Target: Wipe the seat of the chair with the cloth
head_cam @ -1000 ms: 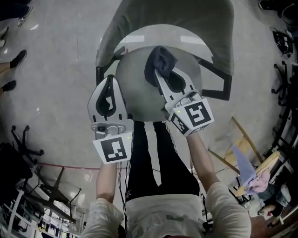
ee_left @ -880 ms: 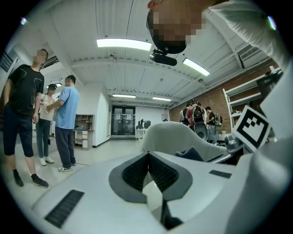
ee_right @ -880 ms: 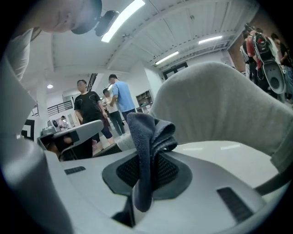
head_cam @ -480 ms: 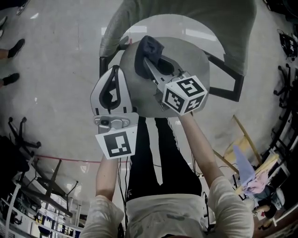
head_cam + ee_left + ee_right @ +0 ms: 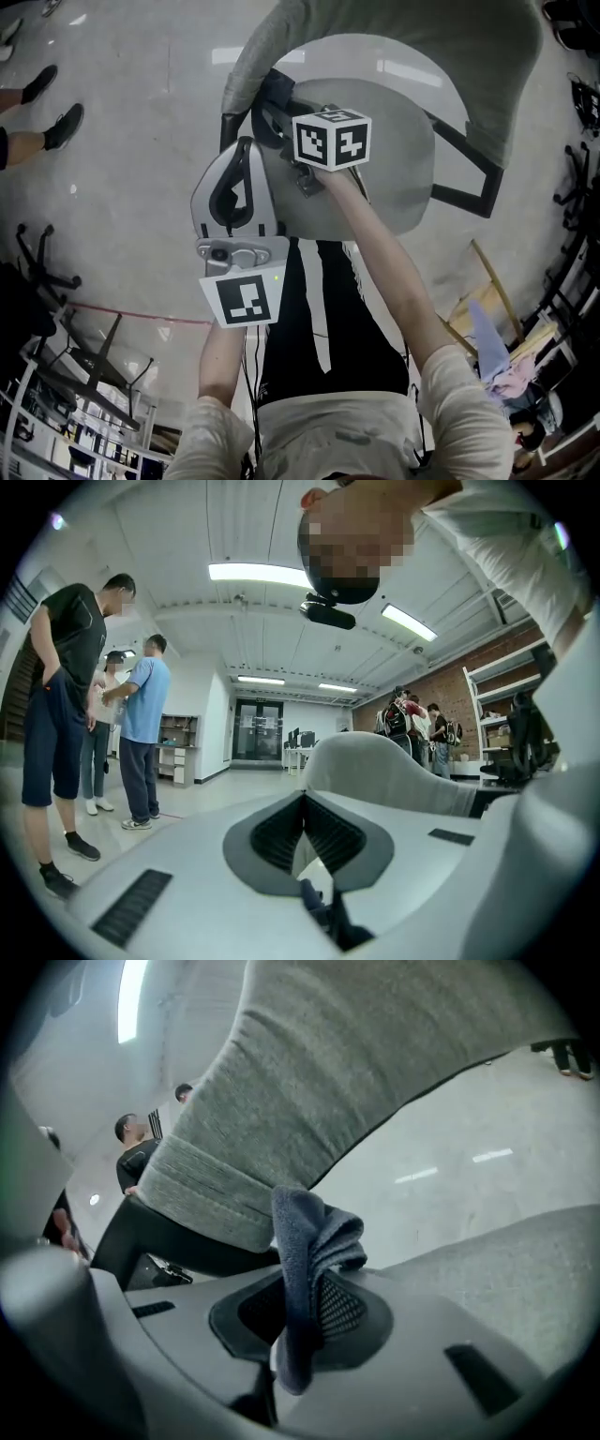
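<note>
Half a second on, my right gripper (image 5: 274,111), clamped on the cloth (image 5: 305,1269), had swept leftward across the seat (image 5: 398,150); my left gripper (image 5: 244,148) stayed closed, empty, beside it.

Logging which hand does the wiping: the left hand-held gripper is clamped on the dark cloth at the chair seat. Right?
Not the left. It is the right hand-held gripper that is clamped on the dark cloth at the chair seat, as the right gripper view shows.

Left gripper (image 5: 302,801) jaws together, chair (image 5: 386,771) beyond
</note>
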Tool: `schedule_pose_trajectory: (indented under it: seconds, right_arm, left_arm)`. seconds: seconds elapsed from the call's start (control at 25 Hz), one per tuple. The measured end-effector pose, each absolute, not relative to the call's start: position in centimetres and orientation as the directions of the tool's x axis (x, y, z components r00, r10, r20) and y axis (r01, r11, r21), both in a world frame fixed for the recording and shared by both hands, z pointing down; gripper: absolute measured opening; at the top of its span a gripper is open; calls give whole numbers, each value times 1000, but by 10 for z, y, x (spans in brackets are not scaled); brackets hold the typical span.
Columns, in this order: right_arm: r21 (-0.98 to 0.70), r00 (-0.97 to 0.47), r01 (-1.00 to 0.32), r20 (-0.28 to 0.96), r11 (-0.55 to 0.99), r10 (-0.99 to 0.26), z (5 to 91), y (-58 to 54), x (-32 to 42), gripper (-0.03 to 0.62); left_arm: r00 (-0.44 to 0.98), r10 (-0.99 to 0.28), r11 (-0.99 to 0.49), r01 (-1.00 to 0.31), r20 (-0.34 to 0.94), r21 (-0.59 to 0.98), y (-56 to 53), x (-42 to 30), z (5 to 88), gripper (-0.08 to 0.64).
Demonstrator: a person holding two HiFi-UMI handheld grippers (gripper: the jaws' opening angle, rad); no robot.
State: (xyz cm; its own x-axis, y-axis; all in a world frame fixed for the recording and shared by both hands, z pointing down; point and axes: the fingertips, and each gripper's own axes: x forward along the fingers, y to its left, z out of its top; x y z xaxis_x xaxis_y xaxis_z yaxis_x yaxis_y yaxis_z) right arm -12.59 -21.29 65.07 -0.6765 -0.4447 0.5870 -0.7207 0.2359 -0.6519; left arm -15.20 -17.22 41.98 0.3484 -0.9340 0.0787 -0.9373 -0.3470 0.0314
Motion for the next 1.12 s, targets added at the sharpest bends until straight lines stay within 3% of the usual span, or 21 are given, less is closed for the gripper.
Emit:
schedule_pose_trajectory:
  seconds: [0.24,0.52,0.92,1.12]
  right_arm:
    - [-647,-659,-743,659,174,-364,687,-220,-122,49]
    - [-573,-610,-792,738,209,-289,699,-219,-113,49]
    - [-543,-578,-816,764,198,-287,699,-210,-75,49]
    - [-529,-559,-829,774,183,-296,698,-208,-43,49]
  left_arm:
    - [353,-932,-352,-936,84,27,-171,-148,422,15]
    - [345,-934,-345,-938,94,14,-173,-150,424,15]
    - [349,-930,-358,-932,116,-62,-169,-143,428,15]
    - [379,-917,-385,-923,124,-22,-168,-122,430,15]
